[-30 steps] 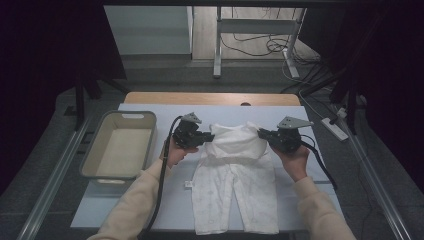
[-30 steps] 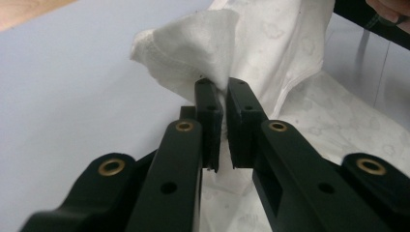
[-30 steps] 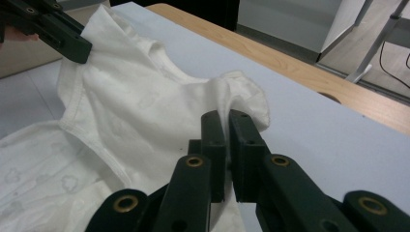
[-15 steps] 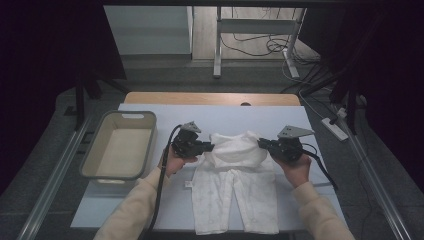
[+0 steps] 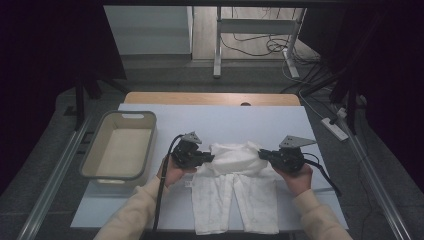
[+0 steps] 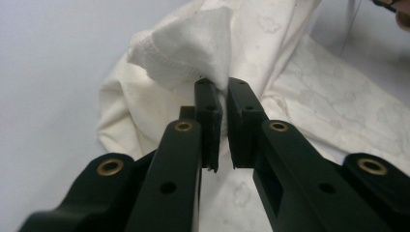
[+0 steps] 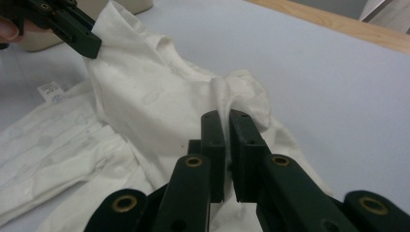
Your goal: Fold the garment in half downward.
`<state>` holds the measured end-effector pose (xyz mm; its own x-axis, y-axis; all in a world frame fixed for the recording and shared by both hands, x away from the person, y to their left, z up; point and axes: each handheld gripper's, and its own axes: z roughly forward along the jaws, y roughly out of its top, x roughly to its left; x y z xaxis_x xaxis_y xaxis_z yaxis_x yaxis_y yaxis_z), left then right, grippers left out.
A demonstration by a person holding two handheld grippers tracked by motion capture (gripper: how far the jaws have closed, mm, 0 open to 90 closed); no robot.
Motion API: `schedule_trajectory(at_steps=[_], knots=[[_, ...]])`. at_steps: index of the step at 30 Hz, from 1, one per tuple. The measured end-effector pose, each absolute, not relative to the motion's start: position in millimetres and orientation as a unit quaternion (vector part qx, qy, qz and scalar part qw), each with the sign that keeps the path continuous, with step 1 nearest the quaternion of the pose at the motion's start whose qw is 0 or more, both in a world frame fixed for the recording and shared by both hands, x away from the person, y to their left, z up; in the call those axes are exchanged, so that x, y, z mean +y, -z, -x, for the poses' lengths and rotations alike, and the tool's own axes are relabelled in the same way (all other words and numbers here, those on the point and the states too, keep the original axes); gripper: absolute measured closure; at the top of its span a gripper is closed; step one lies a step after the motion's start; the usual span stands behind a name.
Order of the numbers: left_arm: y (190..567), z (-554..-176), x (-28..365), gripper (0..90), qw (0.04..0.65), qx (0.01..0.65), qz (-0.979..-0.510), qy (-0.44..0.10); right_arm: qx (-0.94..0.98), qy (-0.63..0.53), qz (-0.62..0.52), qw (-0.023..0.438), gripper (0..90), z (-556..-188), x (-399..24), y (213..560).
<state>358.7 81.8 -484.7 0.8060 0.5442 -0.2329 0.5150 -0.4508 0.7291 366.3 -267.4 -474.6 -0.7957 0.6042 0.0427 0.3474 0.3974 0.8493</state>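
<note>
White trousers (image 5: 235, 192) flat mid-desk, legs reaching near front edge. Left gripper (image 5: 209, 158) and right gripper (image 5: 263, 153) jaws clamped on folded-over waist corners. Beige bin (image 5: 120, 146) near left edge; bare desk (image 5: 225, 120) beyond.

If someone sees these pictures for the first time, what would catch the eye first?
Probably the white pair of trousers in the middle of the pale table, with its top edge pinched at each side by the left tongs and the right tongs and folded toward the legs. Next, the beige basin at the table's left.
</note>
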Motion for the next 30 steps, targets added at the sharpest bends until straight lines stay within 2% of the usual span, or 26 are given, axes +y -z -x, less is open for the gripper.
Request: schedule_trajectory(at_steps=[26,29,30], knots=[[496.8,-316.8,84.7,80.7,0.409,0.286,-0.867,-0.005,0.852,-0.442,-0.258,0.107,83.9,-311.1,-268.7,486.2],[497.6,-313.5,83.4,77.5,0.407,0.282,-0.869,-0.007,0.856,-0.436,-0.256,0.109,82.5,-306.1,-270.1,485.9],[497.2,-313.3,83.5,72.5,0.407,0.282,-0.869,-0.008,0.857,-0.434,-0.256,0.109,80.8,-305.0,-270.2,486.2]])
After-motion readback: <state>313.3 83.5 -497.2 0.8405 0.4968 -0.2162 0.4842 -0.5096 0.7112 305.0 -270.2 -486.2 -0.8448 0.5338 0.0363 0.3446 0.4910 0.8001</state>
